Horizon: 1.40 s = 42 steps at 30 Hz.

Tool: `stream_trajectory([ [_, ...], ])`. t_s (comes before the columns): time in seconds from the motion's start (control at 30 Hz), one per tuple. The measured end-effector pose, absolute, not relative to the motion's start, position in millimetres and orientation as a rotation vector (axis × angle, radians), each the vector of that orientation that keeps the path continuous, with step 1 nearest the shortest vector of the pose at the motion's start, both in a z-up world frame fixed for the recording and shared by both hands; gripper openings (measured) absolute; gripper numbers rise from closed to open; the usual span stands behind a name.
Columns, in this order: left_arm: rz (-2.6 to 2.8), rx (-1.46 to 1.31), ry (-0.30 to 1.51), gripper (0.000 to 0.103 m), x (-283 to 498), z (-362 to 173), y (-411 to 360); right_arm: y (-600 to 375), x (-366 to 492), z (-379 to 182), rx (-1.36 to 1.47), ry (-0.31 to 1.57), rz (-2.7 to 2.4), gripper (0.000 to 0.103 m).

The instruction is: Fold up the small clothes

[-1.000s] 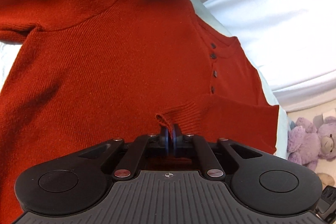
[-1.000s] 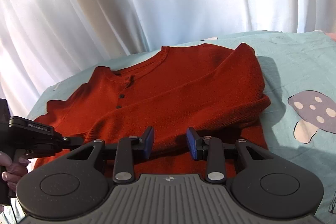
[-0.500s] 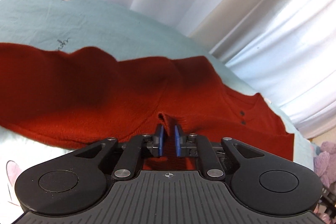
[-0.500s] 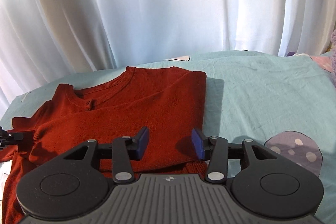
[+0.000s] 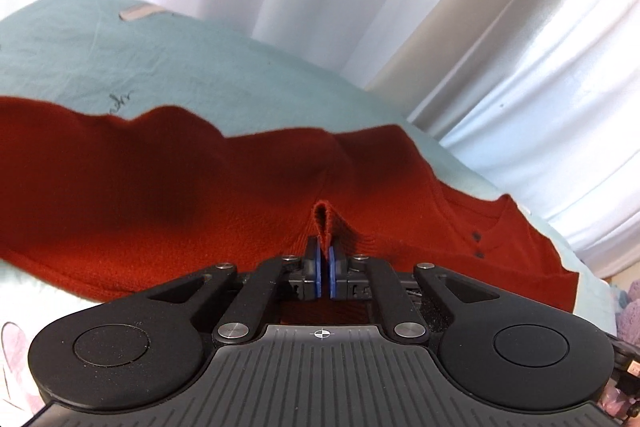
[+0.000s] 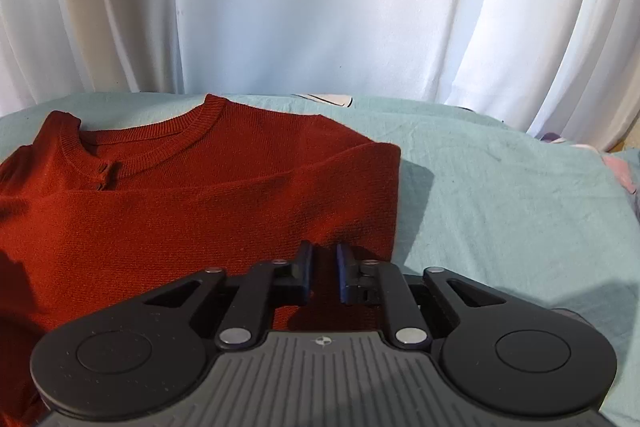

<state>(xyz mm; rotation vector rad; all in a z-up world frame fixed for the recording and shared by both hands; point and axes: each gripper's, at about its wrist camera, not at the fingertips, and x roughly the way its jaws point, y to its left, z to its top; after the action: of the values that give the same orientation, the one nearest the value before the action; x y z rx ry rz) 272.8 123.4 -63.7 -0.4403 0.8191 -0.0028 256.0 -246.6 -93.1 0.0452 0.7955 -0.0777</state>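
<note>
A small rust-red knit sweater point(image 5: 160, 187) with a buttoned neck lies on the pale teal sheet point(image 5: 120, 55). My left gripper point(image 5: 324, 255) is shut on a pinched fold of the sweater's edge, which sticks up between the blue pads. In the right wrist view the sweater point(image 6: 180, 211) lies flat, one sleeve folded across the chest, collar at the far side. My right gripper point(image 6: 324, 259) sits low over the sweater's near right part, jaws nearly closed with a narrow gap; whether cloth is caught there is hidden.
White curtains point(image 6: 320, 7) hang behind the bed. A purple plush toy point(image 5: 630, 315) shows at the right edge of the left wrist view. Bare teal sheet point(image 6: 520, 207) lies right of the sweater.
My left gripper has lifted and carried the pinched sweater edge, tilting up towards the curtains. My right gripper has moved in low over the sweater and its jaws have narrowed from wide open.
</note>
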Motion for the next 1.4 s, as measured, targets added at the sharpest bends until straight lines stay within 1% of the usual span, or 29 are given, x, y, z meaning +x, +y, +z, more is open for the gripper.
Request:
stream_trajectory([
  [0.07, 0.036, -0.421, 0.777, 0.005, 270, -56, 119, -248, 254, -93, 0.045, 0.78, -0.097, 0.006],
  [0.13, 0.109, -0.346, 0.732, 0.006, 267, -52, 108, -244, 254, -95, 0.011, 0.772, -0.108, 0.006],
  [0.2, 0.179, -0.292, 0.727, 0.007, 266, -52, 95, -236, 254, -96, -0.059, 0.769, -0.112, 0.007],
  [0.23, 0.202, -0.276, 0.733, 0.011, 266, -54, 89, -232, 254, -95, -0.086, 0.773, -0.11, 0.011],
  [0.27, 0.23, -0.251, 0.736, 0.014, 265, -55, 82, -230, 255, -95, -0.097, 0.778, -0.106, 0.011],
  [0.3, 0.252, -0.212, 0.732, 0.019, 263, -55, 76, -230, 255, -94, -0.099, 0.781, -0.103, 0.012],
  [0.33, 0.273, -0.17, 0.724, 0.027, 261, -54, 69, -231, 256, -94, -0.099, 0.784, -0.103, 0.012],
  [0.43, 0.331, -0.104, 0.681, 0.04, 250, -43, 53, -234, 257, -91, -0.066, 0.79, -0.106, 0.012],
  [0.47, 0.335, -0.11, 0.675, 0.043, 247, -39, 51, -234, 256, -88, -0.051, 0.788, -0.102, 0.012],
  [0.5, 0.329, -0.127, 0.669, 0.05, 244, -36, 49, -235, 254, -86, -0.038, 0.784, -0.096, 0.012],
  [0.67, 0.281, -0.215, 0.602, 0.059, 217, -17, 37, -229, 242, -79, -0.007, 0.767, -0.051, 0.015],
  [0.8, 0.21, -0.354, 0.579, 0.079, 198, -5, 29, -220, 231, -77, 0.035, 0.786, 0.014, 0.019],
  [0.93, 0.034, -0.35, 0.597, 0.08, 183, 8, 36, -210, 217, -72, 0.071, 0.795, 0.1, 0.023],
  [1.0, 0.005, -0.352, 0.6, 0.08, 171, 16, 58, -206, 209, -70, 0.079, 0.788, 0.134, 0.026],
  [1.03, 0.005, -0.37, 0.598, 0.082, 166, 21, 74, -203, 206, -68, 0.078, 0.784, 0.151, 0.027],
  [1.17, 0.078, -0.644, 0.565, 0.087, 147, 37, 155, -191, 193, -62, 0.088, 0.778, 0.218, 0.028],
  [1.23, 0.073, -0.771, 0.527, 0.088, 137, 40, 189, -184, 187, -58, 0.097, 0.772, 0.251, 0.03],
  [1.3, 0.072, -0.818, 0.491, 0.09, 127, 42, 214, -177, 184, -54, 0.097, 0.762, 0.276, 0.033],
  [1.33, 0.078, -0.811, 0.481, 0.092, 123, 42, 223, -172, 182, -52, 0.094, 0.76, 0.289, 0.033],
  [1.4, 0.142, -0.789, 0.482, 0.092, 119, 39, 239, -165, 180, -50, 0.091, 0.757, 0.309, 0.034],
])
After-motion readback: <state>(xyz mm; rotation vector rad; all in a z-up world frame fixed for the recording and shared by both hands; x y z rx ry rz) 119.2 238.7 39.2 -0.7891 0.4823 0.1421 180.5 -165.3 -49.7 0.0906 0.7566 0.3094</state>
